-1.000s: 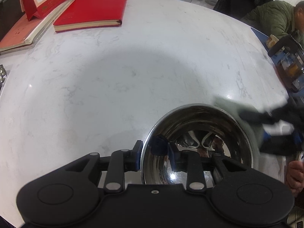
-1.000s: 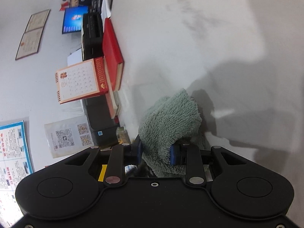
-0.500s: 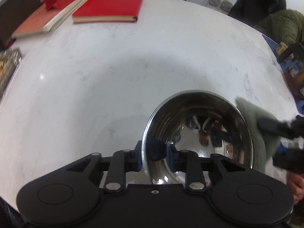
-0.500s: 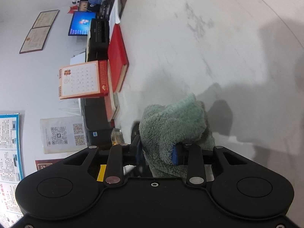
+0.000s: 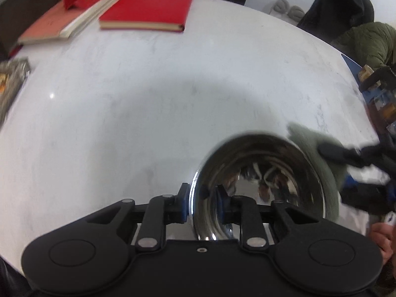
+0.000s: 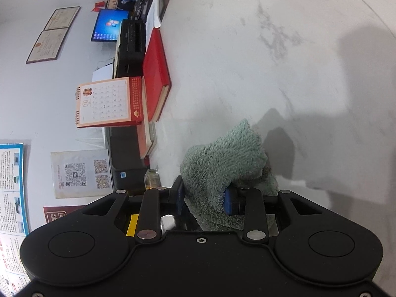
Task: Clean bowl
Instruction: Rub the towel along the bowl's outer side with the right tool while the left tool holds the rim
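Observation:
A shiny steel bowl (image 5: 259, 180) stands tilted on its edge over the white marble table (image 5: 148, 99), its mouth facing the left wrist camera. My left gripper (image 5: 201, 200) is shut on the bowl's near rim, one pad outside and one inside. A fluffy grey-green cloth (image 5: 319, 148) lies against the bowl's right outer side. My right gripper (image 6: 204, 198) is shut on that cloth (image 6: 222, 163), which bulges out past the pads. Seen from the left wrist, the right gripper (image 5: 351, 170) reaches in from the right edge, blurred.
A red book (image 5: 148, 10) and a stack of books with a desk calendar (image 6: 106, 102) lie at the far side of the table. A person in a green jacket (image 5: 368, 42) sits beyond the far right edge. A hand (image 5: 381, 235) shows at the lower right.
The left gripper has rolled a little, so the bowl and the books shifted rightward in its view. The cloth slid along the bowl's right side. The right gripper rose slightly and rolled.

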Demonstrator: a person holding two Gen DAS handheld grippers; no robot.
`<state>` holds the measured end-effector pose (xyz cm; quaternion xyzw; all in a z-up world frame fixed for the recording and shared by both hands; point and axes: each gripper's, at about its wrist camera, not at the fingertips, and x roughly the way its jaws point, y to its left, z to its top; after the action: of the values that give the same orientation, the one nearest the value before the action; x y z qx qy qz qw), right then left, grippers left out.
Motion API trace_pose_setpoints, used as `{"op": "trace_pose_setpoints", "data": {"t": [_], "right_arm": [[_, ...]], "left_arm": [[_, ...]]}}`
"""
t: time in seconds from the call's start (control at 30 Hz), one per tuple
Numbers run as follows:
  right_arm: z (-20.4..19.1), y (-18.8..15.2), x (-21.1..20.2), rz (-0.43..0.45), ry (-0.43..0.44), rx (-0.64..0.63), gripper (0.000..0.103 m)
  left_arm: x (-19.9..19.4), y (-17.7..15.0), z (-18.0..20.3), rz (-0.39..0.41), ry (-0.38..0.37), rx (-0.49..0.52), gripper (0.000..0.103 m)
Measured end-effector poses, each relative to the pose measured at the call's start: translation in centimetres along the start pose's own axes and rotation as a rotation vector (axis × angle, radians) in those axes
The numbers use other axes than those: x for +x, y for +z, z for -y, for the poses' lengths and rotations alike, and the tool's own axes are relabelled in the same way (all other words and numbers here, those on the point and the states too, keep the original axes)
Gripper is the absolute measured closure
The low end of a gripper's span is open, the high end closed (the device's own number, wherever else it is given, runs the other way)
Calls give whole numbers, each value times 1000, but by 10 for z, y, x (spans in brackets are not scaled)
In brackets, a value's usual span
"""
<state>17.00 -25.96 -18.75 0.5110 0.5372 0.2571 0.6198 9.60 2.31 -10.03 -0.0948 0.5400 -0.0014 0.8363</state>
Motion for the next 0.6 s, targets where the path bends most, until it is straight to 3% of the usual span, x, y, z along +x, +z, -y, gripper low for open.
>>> {"op": "trace_pose_setpoints", "data": {"t": [0.1,0.23,0.3,0.6], "right_arm": [[-3,5,5,-26,-11,-7,73],[-8,8,9,-61,-27,-26,73],[-9,11,12,-75,-28,-25,72],[-10,17,27,-68,-8,-15,73]], "left_arm": [[-2,7,1,19,0,69,83],[12,22,6,-14,-25,167,81],[19,26,9,-36,-37,200,75],[17,11,13,44,27,85,71]]}}
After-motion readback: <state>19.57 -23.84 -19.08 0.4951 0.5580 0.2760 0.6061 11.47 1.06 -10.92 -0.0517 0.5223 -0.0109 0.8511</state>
